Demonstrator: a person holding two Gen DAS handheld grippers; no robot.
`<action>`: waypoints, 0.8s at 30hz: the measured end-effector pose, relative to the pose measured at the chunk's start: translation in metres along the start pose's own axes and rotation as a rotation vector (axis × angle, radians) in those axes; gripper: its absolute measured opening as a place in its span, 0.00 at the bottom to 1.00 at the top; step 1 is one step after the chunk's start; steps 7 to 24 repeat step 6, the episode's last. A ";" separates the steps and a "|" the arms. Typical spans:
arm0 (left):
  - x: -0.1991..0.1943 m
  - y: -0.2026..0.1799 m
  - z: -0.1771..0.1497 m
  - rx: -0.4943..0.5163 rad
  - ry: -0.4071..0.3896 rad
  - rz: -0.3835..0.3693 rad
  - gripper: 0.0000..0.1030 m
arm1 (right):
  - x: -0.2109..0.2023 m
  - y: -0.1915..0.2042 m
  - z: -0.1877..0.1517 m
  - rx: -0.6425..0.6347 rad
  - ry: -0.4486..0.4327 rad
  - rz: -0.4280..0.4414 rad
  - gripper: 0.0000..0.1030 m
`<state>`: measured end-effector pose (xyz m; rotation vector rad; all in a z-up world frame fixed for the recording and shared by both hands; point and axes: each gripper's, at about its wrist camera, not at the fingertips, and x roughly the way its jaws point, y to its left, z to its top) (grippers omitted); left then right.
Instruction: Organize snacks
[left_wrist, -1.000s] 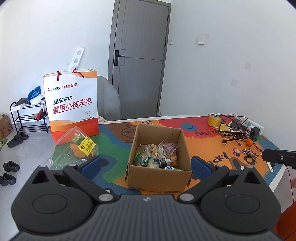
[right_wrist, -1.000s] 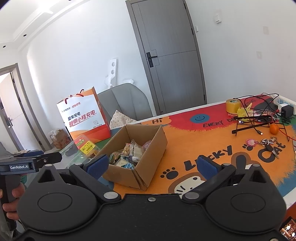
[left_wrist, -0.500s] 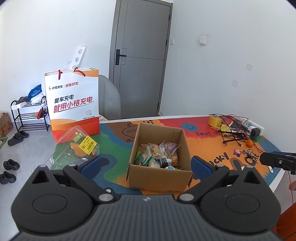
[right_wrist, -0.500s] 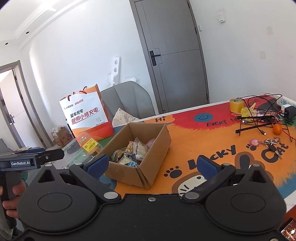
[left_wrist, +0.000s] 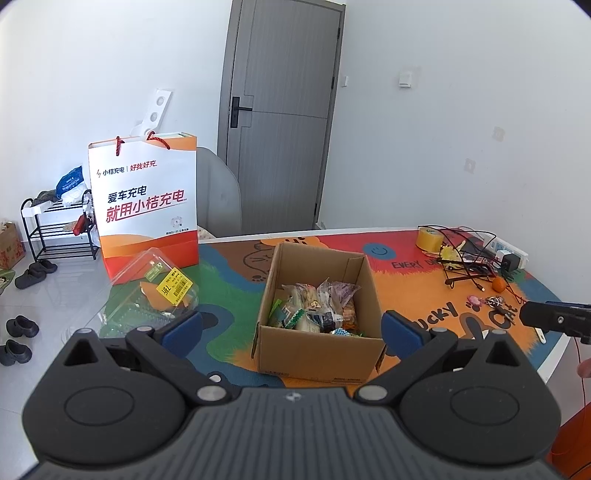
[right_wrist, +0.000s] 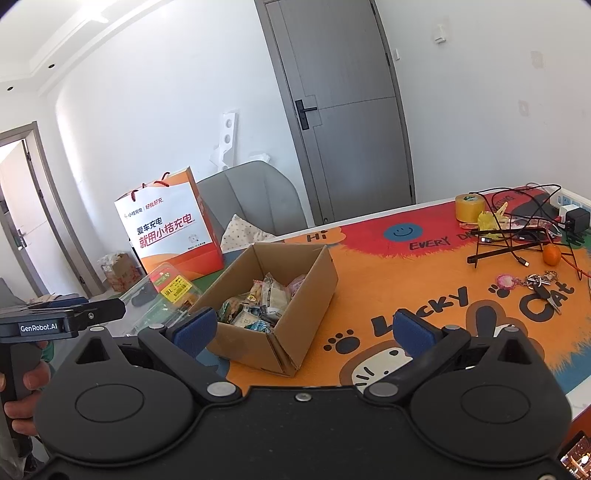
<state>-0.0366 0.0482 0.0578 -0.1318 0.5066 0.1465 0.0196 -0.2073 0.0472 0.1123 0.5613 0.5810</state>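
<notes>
On my left tongs (left_wrist: 291, 328) the two blue pads stand wide apart with nothing between them, held above the near edge of the table (left_wrist: 236, 295). Furthest to the left of them, beyond the left pad (left_wrist: 183, 328), a clear plastic clamshell container (left_wrist: 155, 295) with a yellow price label lies on the table, and behind it an orange and white paper bag (left_wrist: 144, 206) stands upright. Straight ahead, framed between the pads, sits the open cardboard box (left_wrist: 317, 350), and the wrapped snacks (left_wrist: 317, 306) are piled loose inside it, filling the bottom. Past the right pad, far off on the table, I see a roll of yellow tape (left_wrist: 428, 239), a tangle of black cables (left_wrist: 469, 254), a small orange fruit (left_wrist: 499, 284) and a bunch of keys (left_wrist: 491, 302). My right tongs (right_wrist: 317, 328) are spread just as wide and carry nothing. From their camera the same box (right_wrist: 295, 295) lies ahead and slightly to the left, close behind the left pad, with the snacks (right_wrist: 266, 299) showing over its near wall; the bag (right_wrist: 170, 232) and the clamshell (right_wrist: 166, 291) are further left again. At the far left edge a hand (right_wrist: 26, 384) grips the handle of the other tool. To the right, beyond the right pad, bare printed mat leads out to the keys (right_wrist: 539, 282) and the fruit (right_wrist: 551, 254).
</notes>
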 end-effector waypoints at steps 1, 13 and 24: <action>0.000 0.000 0.000 0.001 0.000 -0.001 0.99 | 0.000 0.000 0.000 0.000 0.001 0.000 1.00; 0.001 0.000 -0.001 0.002 0.001 -0.006 0.99 | 0.002 0.000 -0.001 0.004 0.004 -0.004 1.00; 0.001 0.000 -0.001 0.002 0.001 -0.006 0.99 | 0.002 0.000 -0.001 0.004 0.004 -0.004 1.00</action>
